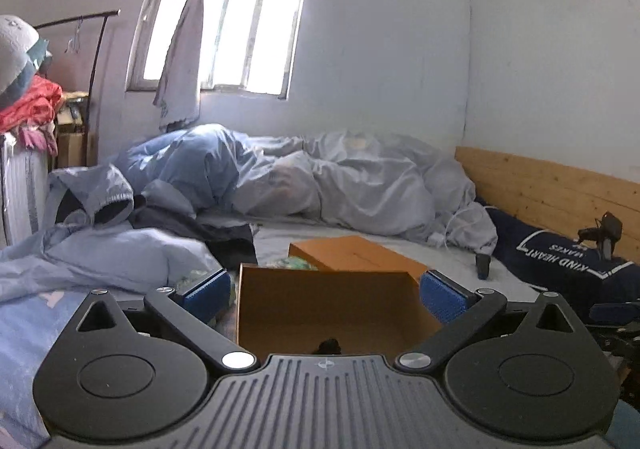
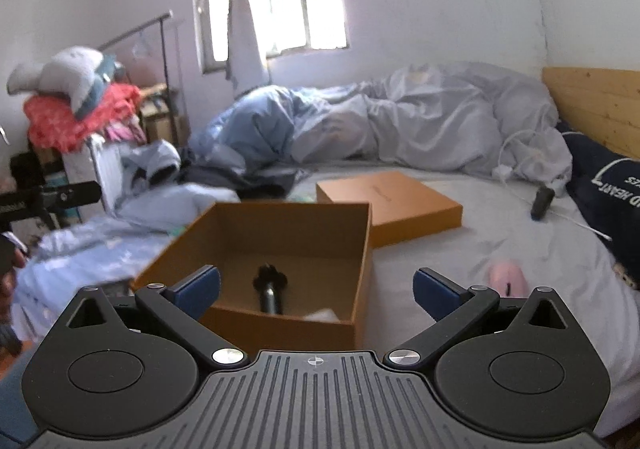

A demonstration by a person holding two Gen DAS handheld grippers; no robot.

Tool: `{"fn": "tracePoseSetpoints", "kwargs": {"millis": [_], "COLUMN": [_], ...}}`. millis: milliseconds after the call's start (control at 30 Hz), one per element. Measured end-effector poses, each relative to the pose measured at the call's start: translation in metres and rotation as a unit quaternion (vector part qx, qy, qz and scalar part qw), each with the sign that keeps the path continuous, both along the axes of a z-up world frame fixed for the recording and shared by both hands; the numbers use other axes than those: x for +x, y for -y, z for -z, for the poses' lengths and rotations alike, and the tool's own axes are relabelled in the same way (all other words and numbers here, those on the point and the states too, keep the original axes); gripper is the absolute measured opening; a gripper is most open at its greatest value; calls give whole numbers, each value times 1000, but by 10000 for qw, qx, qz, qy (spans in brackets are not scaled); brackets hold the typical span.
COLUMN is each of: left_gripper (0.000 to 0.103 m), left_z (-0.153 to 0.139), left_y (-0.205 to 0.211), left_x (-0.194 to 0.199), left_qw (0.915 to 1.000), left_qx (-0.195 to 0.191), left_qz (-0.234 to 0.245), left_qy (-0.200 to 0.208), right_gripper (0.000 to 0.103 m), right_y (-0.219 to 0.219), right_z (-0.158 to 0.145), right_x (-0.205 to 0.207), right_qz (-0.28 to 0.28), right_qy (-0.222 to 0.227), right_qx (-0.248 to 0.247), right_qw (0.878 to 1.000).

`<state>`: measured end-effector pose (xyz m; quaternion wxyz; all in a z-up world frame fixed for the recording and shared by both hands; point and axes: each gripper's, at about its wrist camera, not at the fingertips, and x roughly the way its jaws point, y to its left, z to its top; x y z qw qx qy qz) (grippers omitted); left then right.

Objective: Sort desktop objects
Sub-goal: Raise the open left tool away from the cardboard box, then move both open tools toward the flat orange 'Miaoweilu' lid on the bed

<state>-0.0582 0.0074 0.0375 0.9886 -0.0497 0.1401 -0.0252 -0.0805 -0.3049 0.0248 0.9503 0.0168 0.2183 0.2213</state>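
Note:
An open orange cardboard box (image 2: 320, 323) sits on the bed, with a black-and-silver tool (image 2: 271, 291) and something white (image 2: 322, 315) inside. Its lid (image 2: 394, 205) lies behind it. My right gripper (image 2: 316, 289) is open and empty, just above the box's near wall. A pink object (image 2: 507, 279) lies on the sheet right of the box, by my right fingertip. My left gripper (image 1: 325, 291) is open and empty, close over the same box (image 1: 332, 309); the lid (image 1: 356, 255) shows beyond. A small dark object (image 2: 542, 201) lies farther right, also in the left wrist view (image 1: 483, 265).
A crumpled blue-grey duvet (image 2: 420, 125) fills the back of the bed. A navy pillow (image 1: 560, 261) and wooden headboard (image 2: 596, 105) are at right. A white cable (image 2: 516, 157) trails on the sheet. Clothes and a plush toy (image 2: 64, 85) pile up at left.

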Motion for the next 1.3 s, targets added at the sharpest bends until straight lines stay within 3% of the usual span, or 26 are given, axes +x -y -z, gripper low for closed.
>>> {"fn": "tracePoseSetpoints", "kwargs": {"millis": [267, 633, 967, 1300], "left_gripper": [103, 103, 103, 103], "left_z": [3, 9, 14, -7], "left_y": [13, 7, -8, -14], "left_x": [4, -2, 15, 65], "left_qw": [9992, 9995, 9986, 9987], "left_qx": [317, 98, 17, -41], "left_qz": [189, 90, -126, -123], "left_qy": [-147, -284, -509, -493], "right_gripper": [103, 103, 103, 103], "right_y": [-15, -15, -1, 29], "right_z": [12, 11, 6, 2], "right_x": [0, -2, 19, 61], "right_qz": [-204, -137, 313, 964], "right_qy": [-145, -221, -361, -655], "right_qx": [-138, -118, 181, 750], "right_qw": [9996, 9996, 9987, 9903]}}
